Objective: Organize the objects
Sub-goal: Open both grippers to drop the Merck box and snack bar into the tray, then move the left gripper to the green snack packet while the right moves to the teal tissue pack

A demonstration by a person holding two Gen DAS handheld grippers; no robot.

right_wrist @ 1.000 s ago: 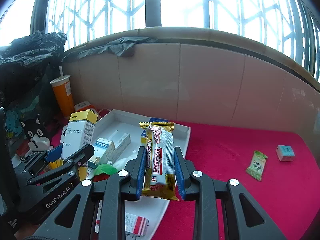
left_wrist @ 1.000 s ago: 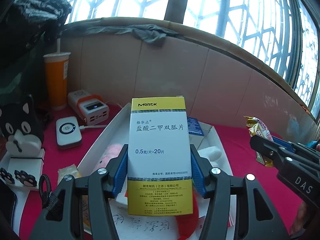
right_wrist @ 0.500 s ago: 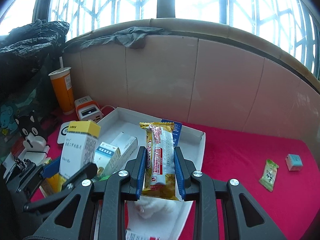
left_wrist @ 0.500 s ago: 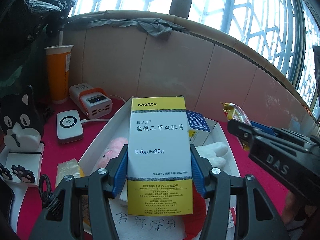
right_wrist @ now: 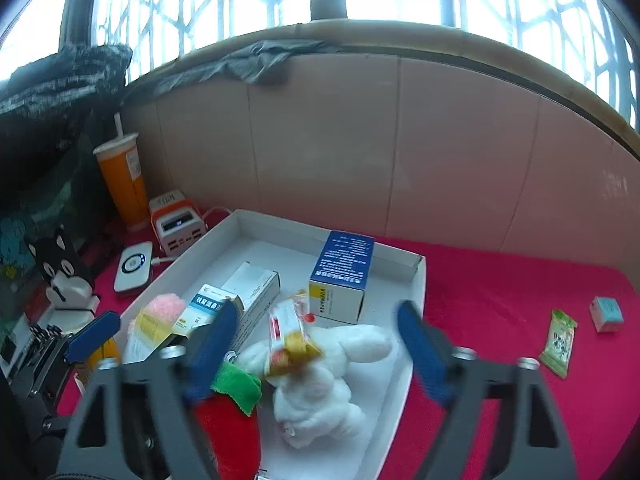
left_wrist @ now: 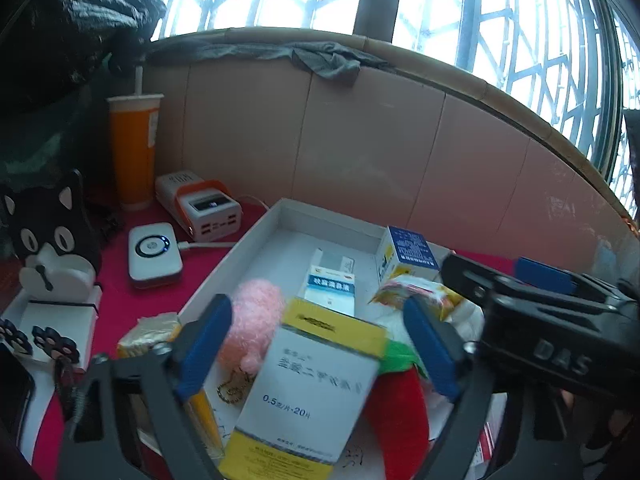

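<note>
Under a latticed window, on a red cloth, both grippers are opening over a white tray [right_wrist: 416, 280]: the left gripper [left_wrist: 320, 344] releasing a light, stiff medicine box [left_wrist: 308, 392] reading "0.5", best pinched across its narrow sides; the right gripper [right_wrist: 316, 344] freeing a crinkly snack packet [right_wrist: 290, 332] onto a plush.

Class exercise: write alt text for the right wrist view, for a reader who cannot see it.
The right gripper, jaws opening, lets a snack packet drop onto a white plush toy in a white tray on a red cloth. Medicine boxes also lie in the tray.
</note>
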